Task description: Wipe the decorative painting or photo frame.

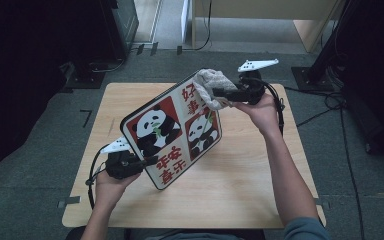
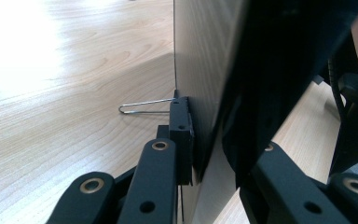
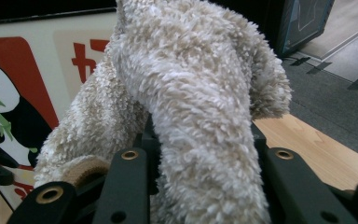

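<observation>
High view: panda board (image 1: 172, 132) held tilted above the wooden table (image 1: 240, 195), printed face toward the camera, 2 panda panels and 2 panels of red characters visible. Left gripper (image 1: 147, 161) is clamped on the board's lower left edge. Right gripper (image 1: 219, 93) is clenched on a beige fluffy cloth (image 1: 211, 86), which lies against the board's upper right corner.

Left gripper view: adds what the high view cannot give, the board (image 2: 200, 70) seen edge-on, its back plain wood grain, pinched between the 2 black jaws. A thin wire loop (image 2: 142, 106) sticks out from the back just above one pad. Table (image 2: 65, 93) runs behind, bright glare at upper left.

Right gripper view: cloth (image 3: 191, 93) bulges up between the jaws, pile texture clear, a tan hem (image 3: 81, 170) at lower left. Behind it, the board's (image 3: 32, 56) printed face; table edge (image 3: 317, 144) and grey floor (image 3: 335, 93) at right.
</observation>
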`<action>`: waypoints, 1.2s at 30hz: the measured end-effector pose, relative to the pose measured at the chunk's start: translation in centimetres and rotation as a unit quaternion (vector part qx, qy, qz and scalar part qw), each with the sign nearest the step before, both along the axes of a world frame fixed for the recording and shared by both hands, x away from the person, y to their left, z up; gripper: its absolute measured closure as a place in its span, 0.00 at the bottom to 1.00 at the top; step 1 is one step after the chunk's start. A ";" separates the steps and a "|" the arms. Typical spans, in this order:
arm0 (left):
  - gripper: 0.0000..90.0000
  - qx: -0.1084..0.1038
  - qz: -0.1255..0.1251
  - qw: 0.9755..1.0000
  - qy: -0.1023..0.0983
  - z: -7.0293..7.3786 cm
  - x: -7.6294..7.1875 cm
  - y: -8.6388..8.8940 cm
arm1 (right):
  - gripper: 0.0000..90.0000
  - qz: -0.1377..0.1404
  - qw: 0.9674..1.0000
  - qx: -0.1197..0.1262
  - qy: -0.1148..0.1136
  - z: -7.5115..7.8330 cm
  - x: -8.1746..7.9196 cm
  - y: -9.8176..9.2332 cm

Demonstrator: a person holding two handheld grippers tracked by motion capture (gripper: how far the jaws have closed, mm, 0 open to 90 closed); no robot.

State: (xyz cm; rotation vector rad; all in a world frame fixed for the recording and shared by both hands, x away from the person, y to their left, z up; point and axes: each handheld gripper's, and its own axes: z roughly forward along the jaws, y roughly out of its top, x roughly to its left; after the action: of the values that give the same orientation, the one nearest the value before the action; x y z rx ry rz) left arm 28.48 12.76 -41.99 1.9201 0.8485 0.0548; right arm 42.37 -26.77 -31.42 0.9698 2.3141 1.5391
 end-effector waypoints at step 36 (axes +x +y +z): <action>0.88 0.000 -0.005 1.000 0.000 0.0 0.2 0.1 | 0.72 -0.009 1.000 -0.012 0.019 -3.4 -0.8 -0.3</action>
State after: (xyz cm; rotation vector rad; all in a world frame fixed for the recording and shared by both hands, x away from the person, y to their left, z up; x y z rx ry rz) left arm 28.66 12.86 -41.96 1.9239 0.8390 0.0490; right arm 41.54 -27.05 -34.84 1.0204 2.3365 1.4951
